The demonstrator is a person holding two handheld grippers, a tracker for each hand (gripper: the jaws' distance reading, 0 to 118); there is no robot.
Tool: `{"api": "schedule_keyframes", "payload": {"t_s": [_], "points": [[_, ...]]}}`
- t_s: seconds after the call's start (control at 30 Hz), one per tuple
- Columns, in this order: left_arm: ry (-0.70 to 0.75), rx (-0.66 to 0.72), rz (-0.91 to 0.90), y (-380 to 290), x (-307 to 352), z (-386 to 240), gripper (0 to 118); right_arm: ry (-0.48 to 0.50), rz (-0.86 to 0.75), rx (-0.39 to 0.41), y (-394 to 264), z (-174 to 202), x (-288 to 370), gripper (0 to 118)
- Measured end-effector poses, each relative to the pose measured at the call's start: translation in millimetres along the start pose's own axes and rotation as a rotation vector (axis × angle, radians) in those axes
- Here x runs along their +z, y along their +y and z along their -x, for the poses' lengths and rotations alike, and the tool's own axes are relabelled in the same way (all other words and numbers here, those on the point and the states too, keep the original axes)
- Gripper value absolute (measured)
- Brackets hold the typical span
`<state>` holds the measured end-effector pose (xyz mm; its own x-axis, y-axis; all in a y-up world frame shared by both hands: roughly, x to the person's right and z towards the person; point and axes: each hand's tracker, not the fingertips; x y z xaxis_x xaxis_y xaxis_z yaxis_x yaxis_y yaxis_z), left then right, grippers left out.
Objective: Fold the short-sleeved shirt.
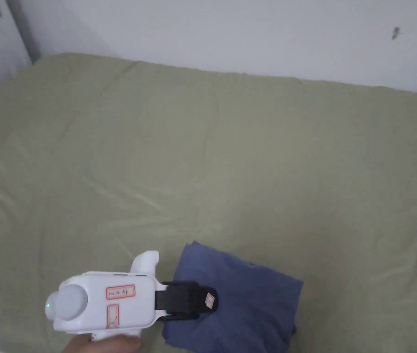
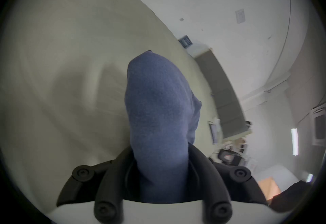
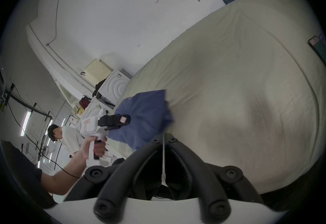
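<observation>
Down at the near edge of the bed [image 1: 212, 151], the left gripper [image 1: 202, 301] has its jaws clamped on the short-sleeved shirt [image 1: 244, 303], and the left gripper view confirms it: blue cloth runs straight out from between both jaws. The shirt is already a compact bundle, so this looks like the last stretch, setting the folded packet down or tidying it.

To do that well, I'd say keep the bite firm until the packet's underside is flat on the sheet, lower it level so the layers don't slide apart, and only then let go. Pulling sideways would likely drag the top layer off the stack.

The right gripper [image 3: 164, 139] sits off to the side, its jaws pressed together with a bare sliver between them and nothing held. It could press the far corner flat if the bundle springs up.

Now orientation: in the head view the packet's long axis seems to run from the near edge away and slightly left, its far corner aimed up the bed toward the wall [image 1: 248, 32]. Which end is the collar, I cannot tell.

Beyond it, open green sheet.
</observation>
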<state>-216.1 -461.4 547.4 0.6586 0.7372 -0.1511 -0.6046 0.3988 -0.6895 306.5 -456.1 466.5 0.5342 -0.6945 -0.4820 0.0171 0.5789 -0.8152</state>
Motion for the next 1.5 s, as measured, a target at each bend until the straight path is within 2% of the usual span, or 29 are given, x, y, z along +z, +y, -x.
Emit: {"api": "schedule_keyframes", "payload": {"t_s": [0.27,0.47,0.5,0.53,0.57,0.6,0.67,0.7,0.77,0.83,0.9,0.93,0.97,1.0,1.03,1.07,1.1,1.2,1.27,1.3,1.4,1.5], "points": [[0.418,-0.022,-0.039,97,181,112,23,-0.01,0.074,0.032,-20,19,-9,3],[0.533,0.039,-0.022,135,252,174,24,-0.042,0.101,0.042,-25,32,-10,3],[0.538,0.074,-0.004,134,252,180,32,-0.042,0.103,0.045,-24,34,-9,3],[0.564,0.086,0.013,133,251,184,56,-0.041,0.102,0.045,-23,35,-8,3],[0.59,0.107,0.019,132,249,187,90,-0.04,0.099,0.042,-22,34,-6,3],[0.631,0.12,0.011,129,248,189,118,-0.042,0.093,0.036,-21,34,-6,3],[0.6,0.081,-0.063,119,260,188,117,-0.049,0.085,0.02,-19,32,-6,3],[0.557,0.036,-0.188,117,275,183,118,-0.054,0.084,0.019,-18,32,-6,3],[0.589,0.121,-0.254,110,294,176,118,-0.058,0.083,0.025,-16,33,-6,3],[0.643,0.137,-0.281,103,316,173,118,-0.041,0.078,0.028,-13,35,-5,3],[0.771,0.121,-0.306,95,328,152,116,-0.035,0.066,0.039,-10,38,-5,3],[0.803,0.091,-0.354,88,334,141,107,-0.042,0.054,0.051,-7,40,-5,3],[0.816,0.04,-0.4,82,337,123,83,-0.065,0.031,0.073,-4,42,-4,3],[0.815,0.021,-0.469,79,338,106,33,-0.096,0.011,0.096,-1,45,-3,3],[0.857,-0.002,-0.487,76,334,84,16,-0.151,-0.007,0.116,4,48,-2,3],[0.879,-0.082,-0.558,68,326,58,17,-0.24,-0.032,0.14,12,53,-1,3],[0.875,-0.152,-0.608,63,319,31,16,-0.273,-0.045,0.16,21,57,-1,3],[0.821,-0.448,-0.771,41,281,-71,16,-0.342,-0.137,0.271,57,78,7,4],[0.73,-0.588,-0.897,25,256,-138,16,-0.358,-0.238,0.356,89,100,17,4],[0.655,-0.648,-0.94,20,246,-171,16,-0.382,-0.283,0.42,108,116,23,4],[0.573,-0.763,-0.991,19,218,-246,16,-0.403,-0.444,0.602,157,166,48,5],[0.686,-0.919,-1.012,22,183,-297,16,-0.419,-0.491,0.711,200,206,67,14]]}}
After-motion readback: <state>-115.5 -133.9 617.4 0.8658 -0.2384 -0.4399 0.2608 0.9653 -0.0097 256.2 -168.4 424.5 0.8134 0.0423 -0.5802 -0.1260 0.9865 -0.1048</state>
